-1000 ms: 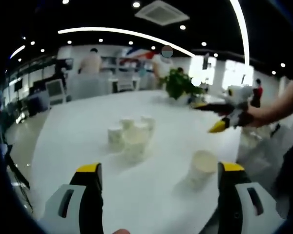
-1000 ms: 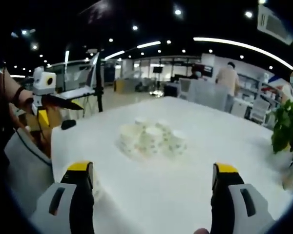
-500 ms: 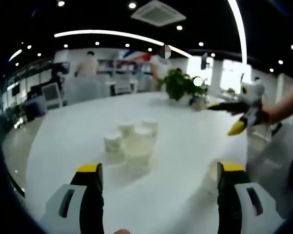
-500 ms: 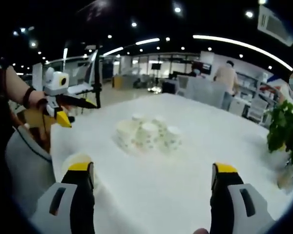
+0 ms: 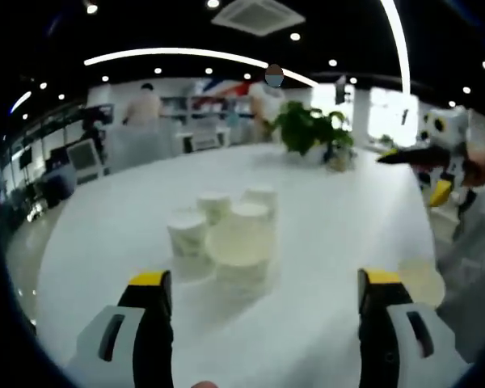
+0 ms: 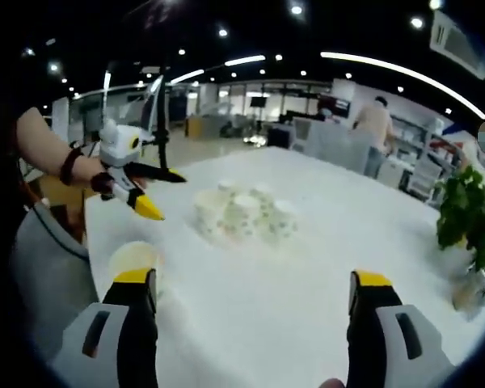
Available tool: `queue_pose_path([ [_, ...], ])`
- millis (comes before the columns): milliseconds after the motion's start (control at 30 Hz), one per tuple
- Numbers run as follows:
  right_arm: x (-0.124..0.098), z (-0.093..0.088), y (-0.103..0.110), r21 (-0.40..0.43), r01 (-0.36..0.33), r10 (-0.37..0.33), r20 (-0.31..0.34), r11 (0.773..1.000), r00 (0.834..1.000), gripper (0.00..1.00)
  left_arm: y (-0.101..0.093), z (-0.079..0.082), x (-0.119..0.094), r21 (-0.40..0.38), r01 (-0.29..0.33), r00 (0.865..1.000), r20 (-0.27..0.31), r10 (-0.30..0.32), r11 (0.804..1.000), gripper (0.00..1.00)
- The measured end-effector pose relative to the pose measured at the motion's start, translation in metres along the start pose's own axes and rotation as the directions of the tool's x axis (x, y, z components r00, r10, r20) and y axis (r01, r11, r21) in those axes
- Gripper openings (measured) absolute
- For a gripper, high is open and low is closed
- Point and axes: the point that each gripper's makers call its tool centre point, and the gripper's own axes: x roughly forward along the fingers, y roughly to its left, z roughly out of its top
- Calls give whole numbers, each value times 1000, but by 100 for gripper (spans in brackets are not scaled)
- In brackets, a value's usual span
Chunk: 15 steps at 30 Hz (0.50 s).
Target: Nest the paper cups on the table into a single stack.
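Hovering with jaws spread and empty, left gripper (image 5: pixel 259 303) and right gripper (image 6: pixel 250 299) face clustered white paper cups (image 5: pixel 226 234) mid-surface; one stray cup (image 6: pixel 133 259) sits near the edge, likely gathered next.

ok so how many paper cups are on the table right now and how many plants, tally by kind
Paper cups in the cluster: 4
Paper cup standing apart near the table edge: 1
Potted plants: 1
Total: 6 things, 5 of them cups, on the white table.
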Motion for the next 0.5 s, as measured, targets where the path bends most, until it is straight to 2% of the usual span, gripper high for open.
queue_pose_path([
  [133,-3,-4,-3,24,16,-16,-3,1000,1000,97,2,0,11,20,6,1000,-3,-6,1000,88],
  [300,-5,-12,-2,49,27,-27,-6,998,1000,96,11,2,23,6,-7,1000,5,7,1000,90],
  [500,-6,-21,4,69,22,-21,-22,997,1000,96,14,1,35,1,3,1000,4,-3,1000,86],
])
